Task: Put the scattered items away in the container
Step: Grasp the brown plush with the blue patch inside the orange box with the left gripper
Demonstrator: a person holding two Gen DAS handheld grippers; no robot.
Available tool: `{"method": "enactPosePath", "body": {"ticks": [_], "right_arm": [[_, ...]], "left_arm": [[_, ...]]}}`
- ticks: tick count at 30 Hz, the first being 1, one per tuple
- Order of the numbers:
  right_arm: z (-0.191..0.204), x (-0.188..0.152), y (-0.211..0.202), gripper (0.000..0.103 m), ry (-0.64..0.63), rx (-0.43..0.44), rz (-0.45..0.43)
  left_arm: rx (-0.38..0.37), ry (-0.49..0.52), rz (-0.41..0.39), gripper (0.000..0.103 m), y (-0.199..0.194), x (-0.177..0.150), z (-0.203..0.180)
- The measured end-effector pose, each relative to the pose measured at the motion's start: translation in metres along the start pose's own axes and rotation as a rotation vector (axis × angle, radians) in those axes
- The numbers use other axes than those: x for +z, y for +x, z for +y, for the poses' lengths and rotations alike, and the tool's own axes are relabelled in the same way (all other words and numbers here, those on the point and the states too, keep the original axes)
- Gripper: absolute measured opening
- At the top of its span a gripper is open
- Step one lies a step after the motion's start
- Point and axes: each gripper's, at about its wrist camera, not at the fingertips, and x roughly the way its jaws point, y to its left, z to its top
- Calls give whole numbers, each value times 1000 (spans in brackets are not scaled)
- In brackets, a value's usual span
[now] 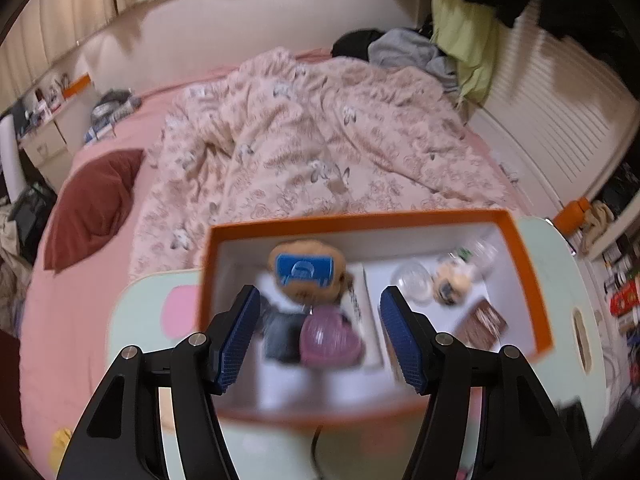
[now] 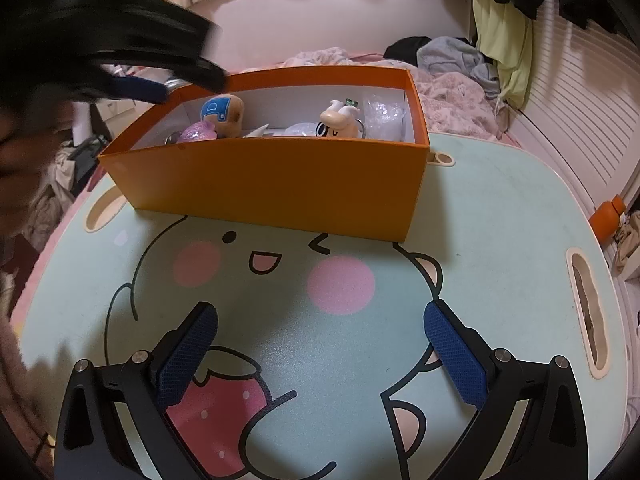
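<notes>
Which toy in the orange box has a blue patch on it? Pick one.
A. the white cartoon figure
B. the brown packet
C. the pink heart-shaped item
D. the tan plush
D: the tan plush wears the blue patch, lying in the orange box above the pink heart-shaped item.

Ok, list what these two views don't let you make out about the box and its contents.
- Left wrist view: motion blur smears the orange box; the dark item beside the pink heart can't be identified.
- Right wrist view: the box's near wall hides its floor.
- Right wrist view: the left gripper is blurred; its jaws can't be read.
</notes>
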Motion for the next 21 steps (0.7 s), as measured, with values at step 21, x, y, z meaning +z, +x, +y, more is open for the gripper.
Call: {"method": "enactPosePath", "body": {"ticks": [21], "right_arm": [[0,-1,2,103,2,3,-4]], "left_arm": [[-140,-17,-150,42,-61,0,6]]}}
